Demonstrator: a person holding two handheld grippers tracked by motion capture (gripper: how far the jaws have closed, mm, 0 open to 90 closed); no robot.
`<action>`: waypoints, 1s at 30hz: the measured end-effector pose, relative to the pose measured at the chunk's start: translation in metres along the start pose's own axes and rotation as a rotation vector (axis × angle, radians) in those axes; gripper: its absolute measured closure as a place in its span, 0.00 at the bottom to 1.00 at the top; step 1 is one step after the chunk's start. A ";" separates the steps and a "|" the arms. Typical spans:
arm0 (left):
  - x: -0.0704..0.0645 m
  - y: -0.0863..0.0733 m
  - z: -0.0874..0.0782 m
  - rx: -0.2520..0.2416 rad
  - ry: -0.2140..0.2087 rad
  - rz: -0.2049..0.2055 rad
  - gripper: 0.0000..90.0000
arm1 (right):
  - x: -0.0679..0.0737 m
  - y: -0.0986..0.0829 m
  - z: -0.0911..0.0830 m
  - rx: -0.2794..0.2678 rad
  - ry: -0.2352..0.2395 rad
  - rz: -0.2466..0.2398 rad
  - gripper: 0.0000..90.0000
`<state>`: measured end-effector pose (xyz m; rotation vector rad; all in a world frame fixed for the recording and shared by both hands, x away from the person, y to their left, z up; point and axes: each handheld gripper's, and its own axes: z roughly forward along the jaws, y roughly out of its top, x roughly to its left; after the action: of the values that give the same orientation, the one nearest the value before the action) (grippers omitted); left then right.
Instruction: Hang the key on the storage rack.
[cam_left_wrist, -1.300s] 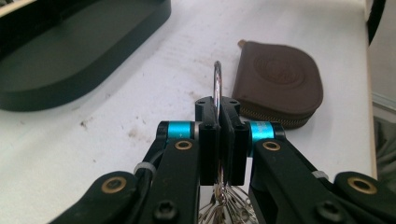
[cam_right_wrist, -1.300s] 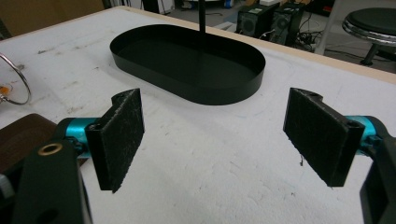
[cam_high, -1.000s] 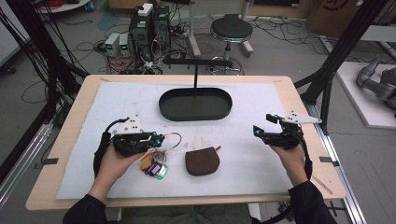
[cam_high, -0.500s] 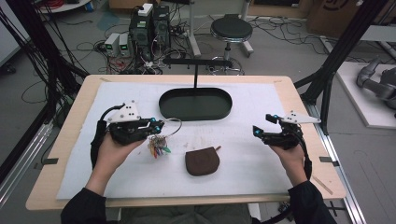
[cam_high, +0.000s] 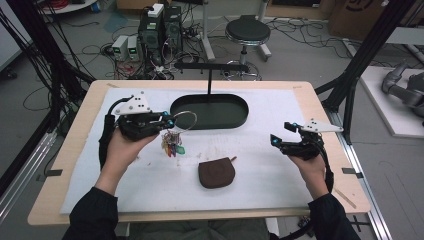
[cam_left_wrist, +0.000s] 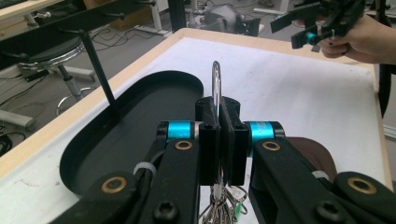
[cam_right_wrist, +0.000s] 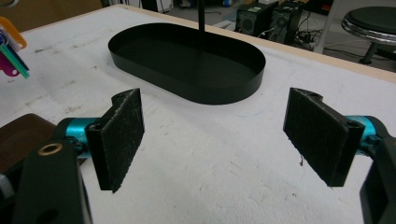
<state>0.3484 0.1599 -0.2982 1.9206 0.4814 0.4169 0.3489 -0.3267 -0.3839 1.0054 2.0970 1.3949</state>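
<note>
Worktop with a white mat, a tray and a pouch

The wooden worktop (cam_high: 65, 165) carries a white mat (cam_high: 280, 125) nearly edge to edge; on it, a black oval tray (cam_high: 235, 116) sits toward the far edge and a brown pouch (cam_high: 216, 173) lies nearer the near edge.

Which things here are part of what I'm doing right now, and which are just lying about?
In the job:
- left tool, shut on the steel key ring with coloured keys
- black oval tray with upright T-shaped hanger post, probably the destination
- right tool, open, waiting

Lying about:
- brown leather pouch
- round black stool
- computer towers on the floor
</note>
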 end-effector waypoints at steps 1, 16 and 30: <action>0.000 0.000 0.000 0.000 0.000 0.000 0.96 | 0.000 0.000 0.000 0.000 0.000 0.000 0.23; 0.028 0.026 0.020 -0.012 0.063 -0.010 0.96 | -0.001 0.000 0.001 0.004 0.000 0.002 0.23; 0.056 0.030 0.036 -0.011 0.117 -0.034 0.96 | -0.001 -0.001 0.002 0.008 0.003 0.005 0.23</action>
<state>0.4181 0.1495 -0.2800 1.8819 0.5866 0.5111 0.3505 -0.3262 -0.3852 1.0126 2.1050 1.3918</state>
